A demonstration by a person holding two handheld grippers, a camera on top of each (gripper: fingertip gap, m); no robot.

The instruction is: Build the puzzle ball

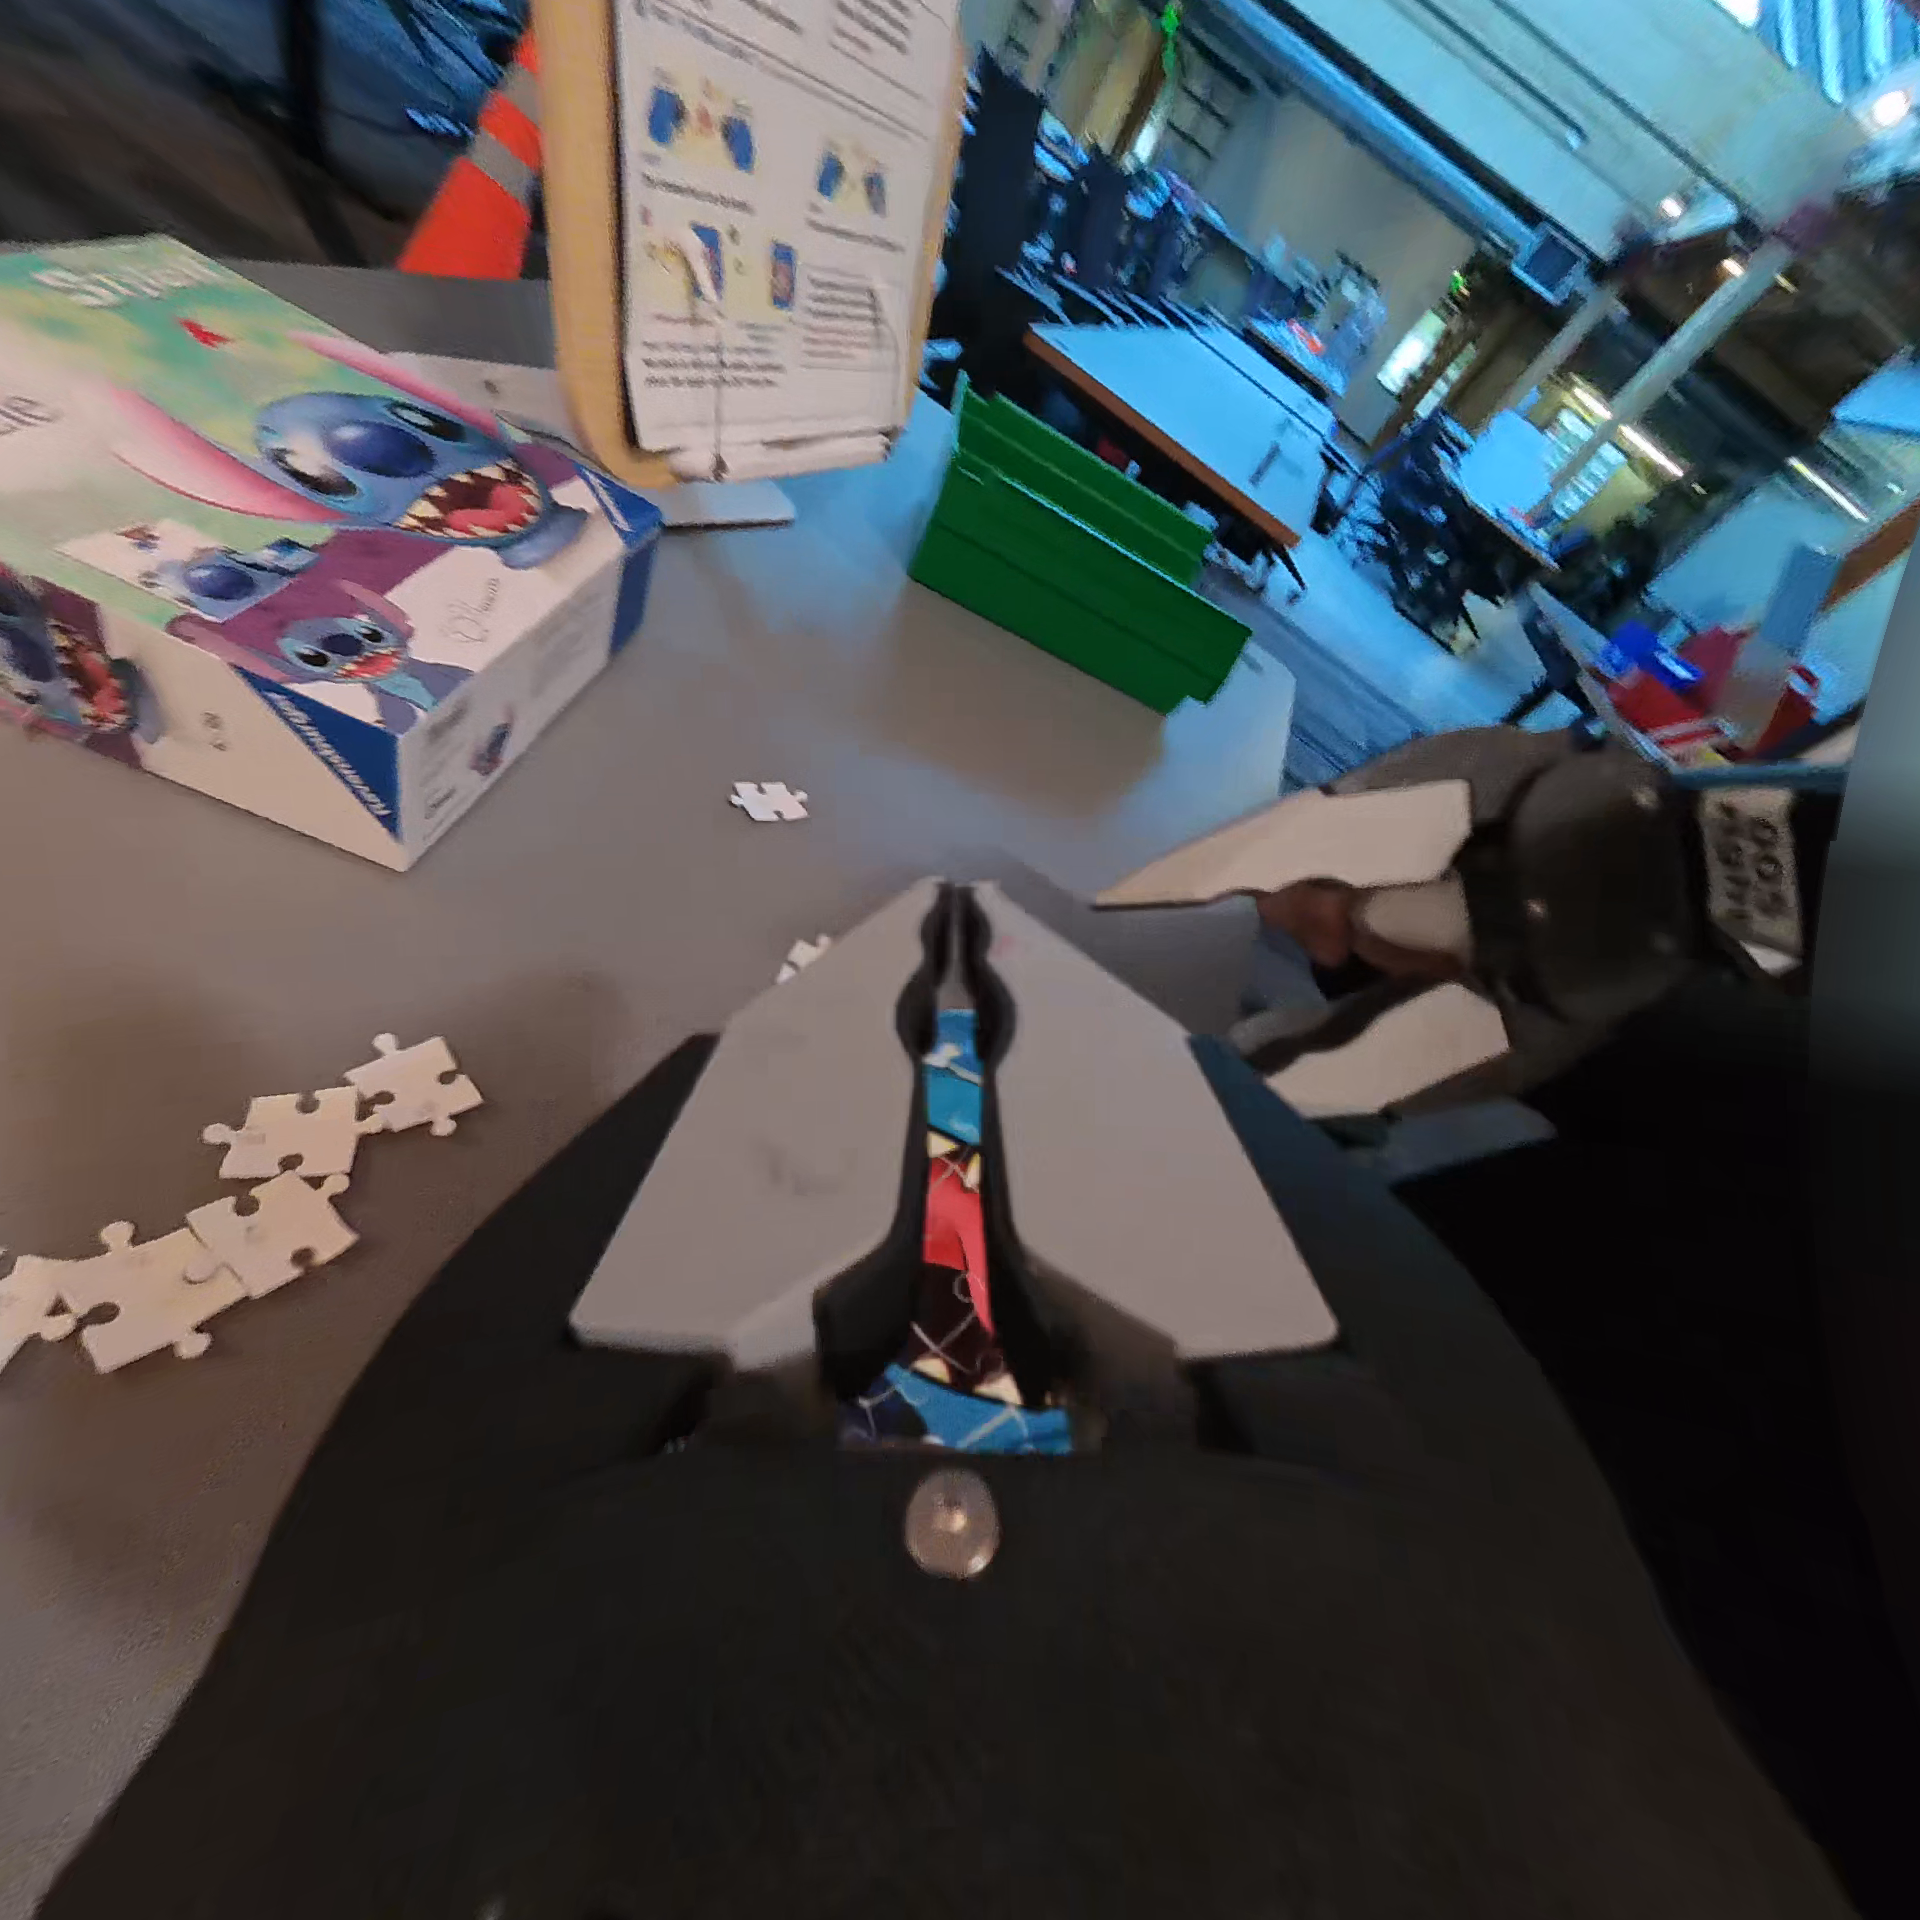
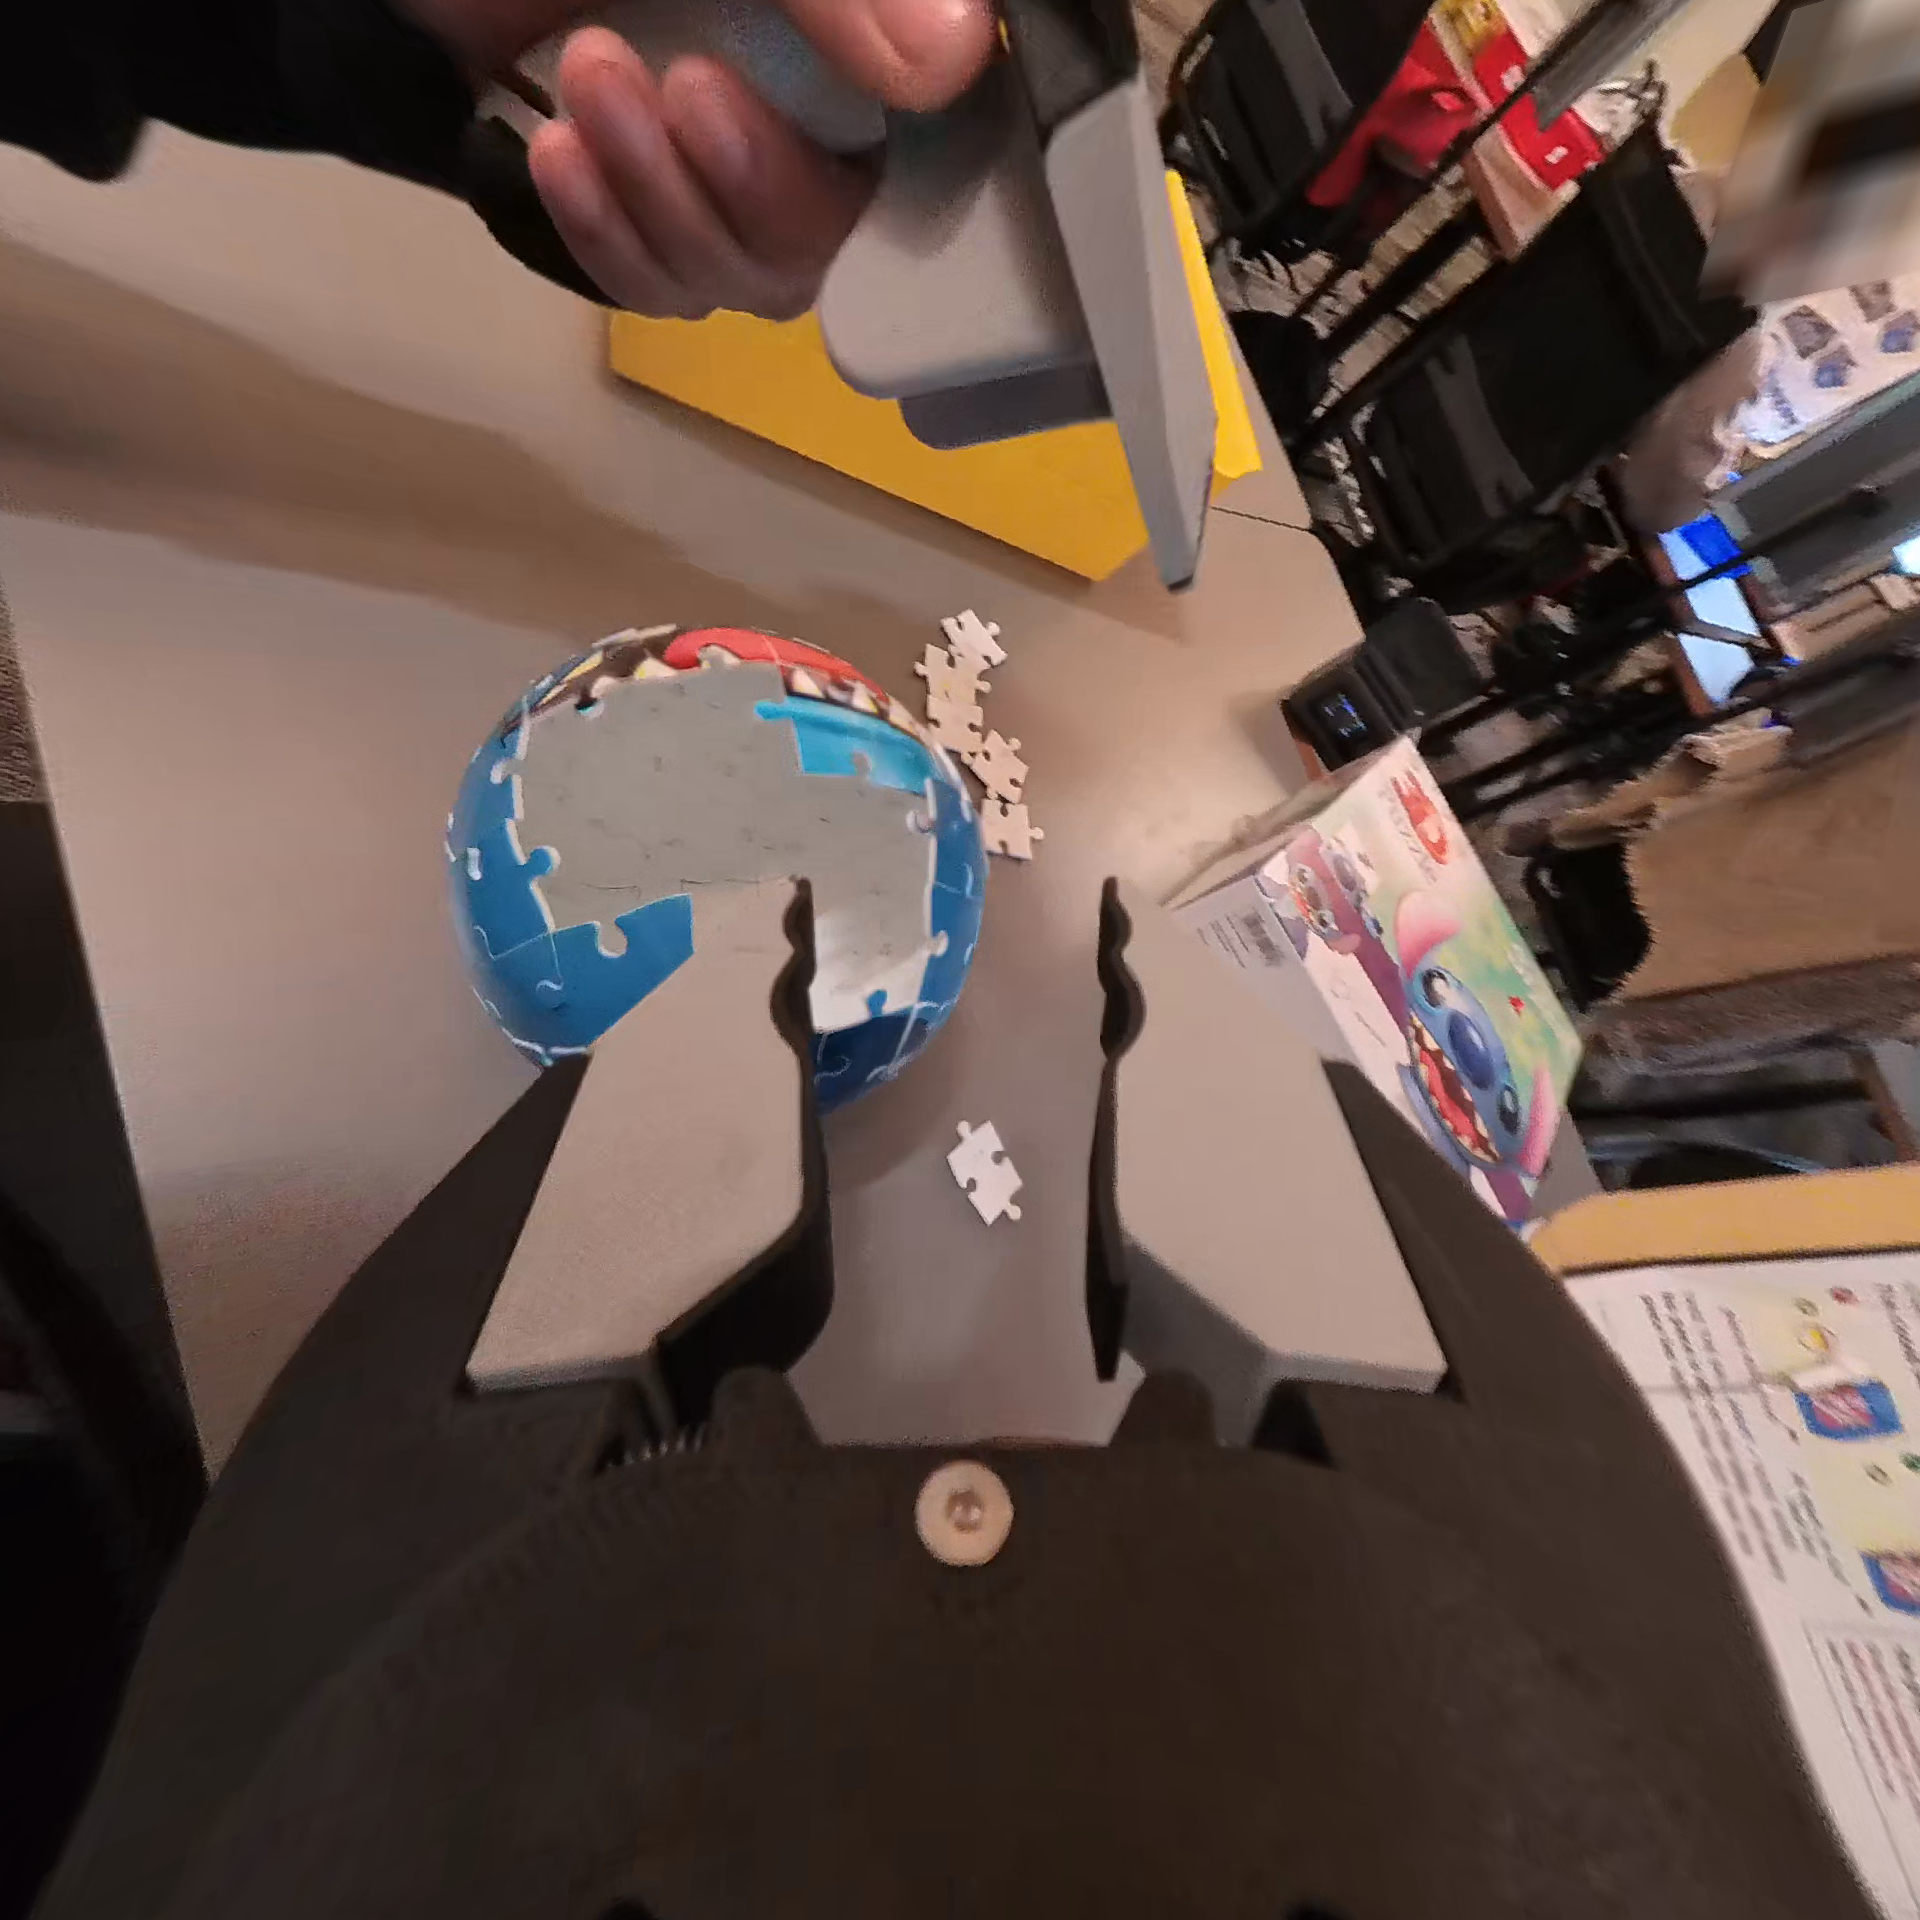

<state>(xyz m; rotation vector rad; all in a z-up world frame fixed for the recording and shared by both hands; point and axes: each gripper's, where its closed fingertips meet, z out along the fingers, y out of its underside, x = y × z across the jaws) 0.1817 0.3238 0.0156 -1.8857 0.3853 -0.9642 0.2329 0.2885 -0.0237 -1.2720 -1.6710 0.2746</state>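
The partly built puzzle ball (image 2: pixel 520 883), blue with a red mouth and teeth, sits on the grey table (image 2: pixel 312 582). A large gap shows its grey inside. My right gripper (image 2: pixel 951 894) is open and empty, hovering over the ball's near right side. It also shows in the left wrist view (image 1: pixel 1174 977). My left gripper (image 1: pixel 951 894) is shut with nothing seen in it, raised above the ball (image 1: pixel 956 1195), which shows only through the slit between its fingers. In the right wrist view a hand holds the left gripper (image 2: pixel 1179 561) high. Loose white pieces (image 2: pixel 977 727) lie beside the ball and a single piece (image 2: pixel 984 1172) lies nearer.
The puzzle box (image 1: pixel 312 540) lies on the table, also in the right wrist view (image 2: pixel 1434 956). An instruction sheet on a stand (image 1: pixel 748 229) is behind it. Green bins (image 1: pixel 1070 561) sit near the table's far edge. A yellow tray (image 2: pixel 935 436) lies beyond the ball. Both grippers' tips are roughly 20 cm from the single piece (image 2: pixel 984 1172).
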